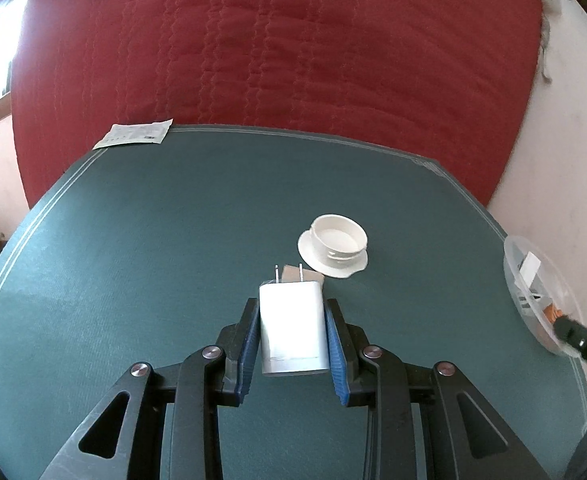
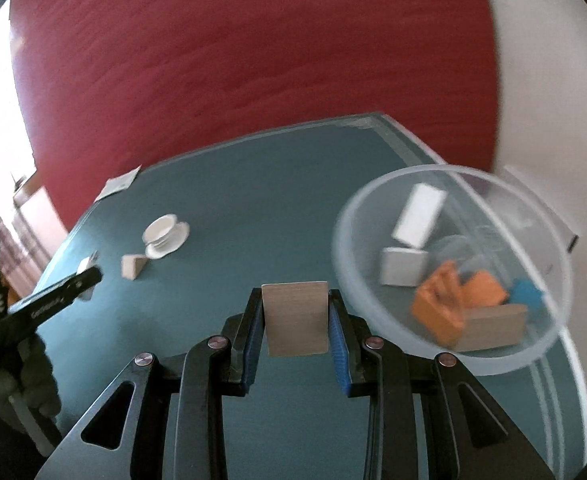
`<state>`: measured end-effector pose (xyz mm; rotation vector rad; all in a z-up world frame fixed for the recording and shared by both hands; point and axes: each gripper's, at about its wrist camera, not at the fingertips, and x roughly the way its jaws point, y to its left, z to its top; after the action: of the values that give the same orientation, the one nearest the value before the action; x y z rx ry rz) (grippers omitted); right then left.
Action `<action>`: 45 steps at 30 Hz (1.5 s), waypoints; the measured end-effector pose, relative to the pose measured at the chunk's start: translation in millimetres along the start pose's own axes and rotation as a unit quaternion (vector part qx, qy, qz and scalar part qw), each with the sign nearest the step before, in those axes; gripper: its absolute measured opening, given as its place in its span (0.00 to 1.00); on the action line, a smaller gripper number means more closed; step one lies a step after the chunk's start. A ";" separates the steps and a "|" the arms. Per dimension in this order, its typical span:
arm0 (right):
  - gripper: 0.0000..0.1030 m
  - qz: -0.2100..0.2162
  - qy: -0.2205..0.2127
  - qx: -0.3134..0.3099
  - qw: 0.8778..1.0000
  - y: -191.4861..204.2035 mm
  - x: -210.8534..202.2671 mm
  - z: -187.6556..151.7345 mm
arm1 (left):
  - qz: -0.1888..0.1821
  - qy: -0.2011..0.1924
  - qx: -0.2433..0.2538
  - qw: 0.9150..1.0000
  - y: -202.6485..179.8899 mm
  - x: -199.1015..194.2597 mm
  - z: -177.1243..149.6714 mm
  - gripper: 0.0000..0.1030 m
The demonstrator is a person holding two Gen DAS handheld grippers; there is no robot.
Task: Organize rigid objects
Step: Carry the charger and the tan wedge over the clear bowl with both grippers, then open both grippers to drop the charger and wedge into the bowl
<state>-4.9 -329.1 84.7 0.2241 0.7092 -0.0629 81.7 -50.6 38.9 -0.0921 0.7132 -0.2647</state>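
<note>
In the left wrist view my left gripper is shut on a white wall charger, prongs pointing away, held above the green table mat. My right gripper is shut on a flat tan wooden block, just left of a clear plastic bowl. That bowl holds white blocks, orange pieces, a blue piece and a wooden block. A white round dish on a saucer stands just beyond the charger. A tan wedge lies on the mat near the dish.
A paper packet lies at the mat's far left corner. A red quilted cover hangs behind the table. The clear bowl sits at the mat's right edge. A gloved hand holds the left gripper.
</note>
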 end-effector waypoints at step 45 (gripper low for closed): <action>0.47 -0.114 -0.112 0.051 0.986 -125.9 -46.0 -16.6 | -0.104 0.040 0.157 0.981 -217.4 3.9 -8.6 0.32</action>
<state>-67.1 -448.9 79.5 0.2296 0.5056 -0.3378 33.6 -260.8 67.6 0.1467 0.7336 -0.5804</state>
